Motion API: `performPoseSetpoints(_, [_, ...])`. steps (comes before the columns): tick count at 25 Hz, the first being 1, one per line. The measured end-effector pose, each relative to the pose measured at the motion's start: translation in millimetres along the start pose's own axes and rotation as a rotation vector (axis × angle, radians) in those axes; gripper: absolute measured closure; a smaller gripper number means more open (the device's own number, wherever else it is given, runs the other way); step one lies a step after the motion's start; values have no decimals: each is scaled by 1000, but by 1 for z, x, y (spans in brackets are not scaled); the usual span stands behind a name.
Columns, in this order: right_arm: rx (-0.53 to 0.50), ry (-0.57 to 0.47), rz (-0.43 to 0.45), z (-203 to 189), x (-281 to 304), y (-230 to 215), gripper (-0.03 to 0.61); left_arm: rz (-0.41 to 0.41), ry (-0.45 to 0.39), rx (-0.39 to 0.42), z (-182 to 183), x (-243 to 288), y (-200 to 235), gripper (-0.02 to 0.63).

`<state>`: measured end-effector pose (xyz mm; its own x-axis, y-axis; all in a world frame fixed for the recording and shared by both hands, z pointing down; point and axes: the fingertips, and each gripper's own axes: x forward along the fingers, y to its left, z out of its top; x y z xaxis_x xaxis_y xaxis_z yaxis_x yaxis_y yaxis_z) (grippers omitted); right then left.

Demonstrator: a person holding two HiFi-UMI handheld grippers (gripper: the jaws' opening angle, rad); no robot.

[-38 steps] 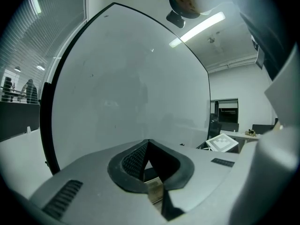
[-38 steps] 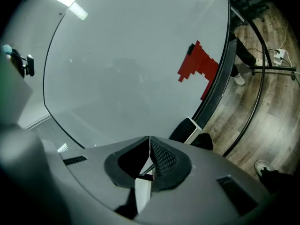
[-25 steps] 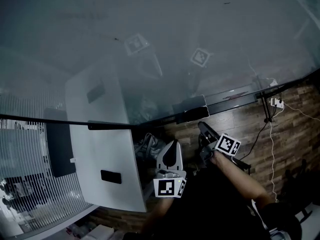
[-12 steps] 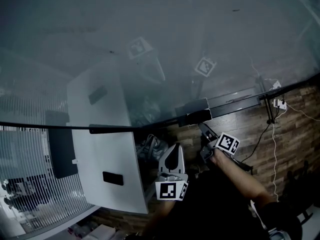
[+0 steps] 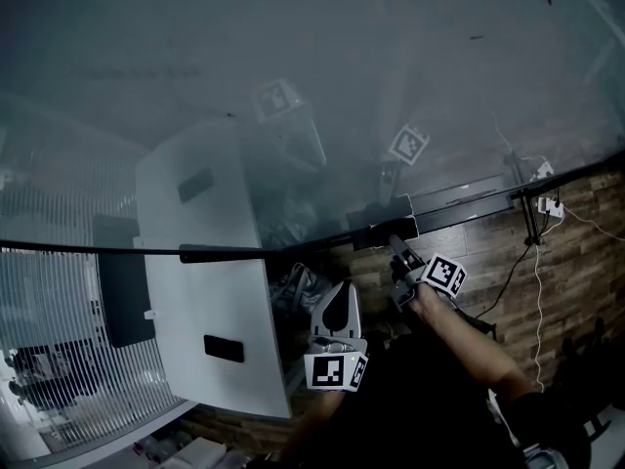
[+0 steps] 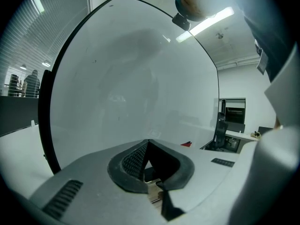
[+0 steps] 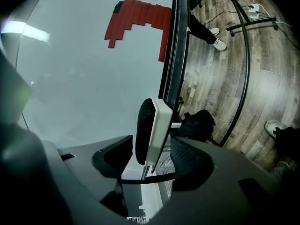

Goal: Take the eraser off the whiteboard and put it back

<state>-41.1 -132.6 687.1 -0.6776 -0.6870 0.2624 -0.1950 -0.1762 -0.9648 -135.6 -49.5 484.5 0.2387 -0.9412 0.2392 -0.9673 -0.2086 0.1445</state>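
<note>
The eraser (image 7: 152, 130), a white body with a black felt face, stands on edge against the whiteboard (image 7: 84, 78) by its dark lower frame. My right gripper (image 7: 154, 148) has a jaw on each side of it; the jaws are opening and stand wide, with the pads off the eraser. In the head view the eraser (image 5: 383, 225) is a dark block on the board's bottom rail, with the right gripper (image 5: 398, 247) just beneath it. My left gripper (image 5: 335, 299) hangs lower left. Its jaws (image 6: 149, 144) meet at the tips, shut and empty, facing the whiteboard (image 6: 140, 88).
A wood-plank floor (image 7: 220, 88) lies under the board, with the stand's black tube (image 7: 243, 78) and a black bag (image 7: 199, 123) on it. Cables and a power strip (image 5: 547, 203) sit at the right. A person's shoes (image 7: 218, 41) show farther off.
The board and eraser have drifted slightly down and right in the head view. The right gripper stays just below the eraser; the left gripper has kept its place.
</note>
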Motion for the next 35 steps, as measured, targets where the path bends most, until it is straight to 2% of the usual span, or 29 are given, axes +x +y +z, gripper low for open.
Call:
performPoseSetpoints(11, [38, -4, -25, 6, -2, -4, 377, 7, 3, -4, -1, 4, -1, 612])
performPoseSetpoints(29, [54, 3, -5, 3, -11, -2, 379, 4, 4, -7, -4, 2, -9, 612])
performPoseSetpoints(35, [53, 1, -5, 4, -13, -2, 415, 2, 4, -6, -4, 2, -11, 612])
